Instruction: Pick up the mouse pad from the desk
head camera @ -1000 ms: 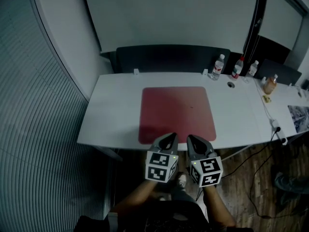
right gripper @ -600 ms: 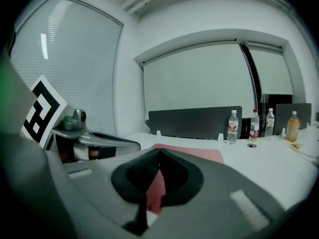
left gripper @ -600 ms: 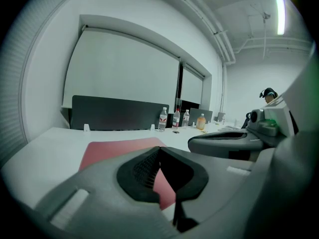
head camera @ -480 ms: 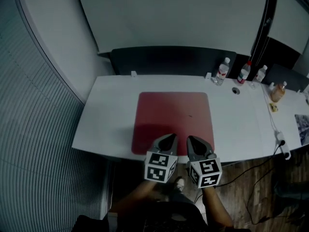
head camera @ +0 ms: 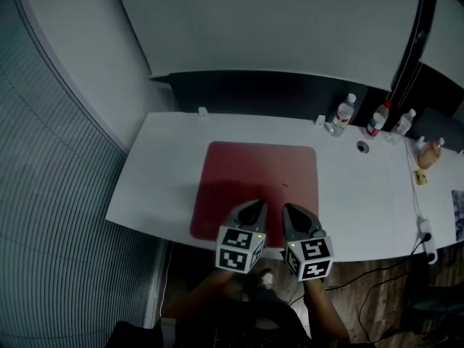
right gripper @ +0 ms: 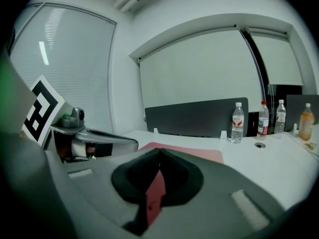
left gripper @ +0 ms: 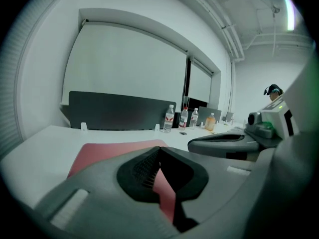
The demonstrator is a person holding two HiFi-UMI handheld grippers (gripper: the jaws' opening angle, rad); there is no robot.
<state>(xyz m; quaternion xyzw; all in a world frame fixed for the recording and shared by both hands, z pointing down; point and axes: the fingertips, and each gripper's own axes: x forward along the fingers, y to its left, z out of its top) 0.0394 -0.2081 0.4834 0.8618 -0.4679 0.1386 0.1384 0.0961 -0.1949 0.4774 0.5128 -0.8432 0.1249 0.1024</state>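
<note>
one mouse pad (head camera: 257, 183), four bottles (head camera: 346, 113), two hand-held grippers (head camera: 255, 206).

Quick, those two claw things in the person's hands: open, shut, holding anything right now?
Left gripper: jaws shut, holding nothing.
Right gripper: jaws shut, holding nothing.

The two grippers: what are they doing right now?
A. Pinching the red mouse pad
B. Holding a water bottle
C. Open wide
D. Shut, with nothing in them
D: in each gripper view the jaw tips meet with nothing between them. In the head view the left gripper and right gripper show over the near edge of the mouse pad, which lies flat on the desk.
</note>
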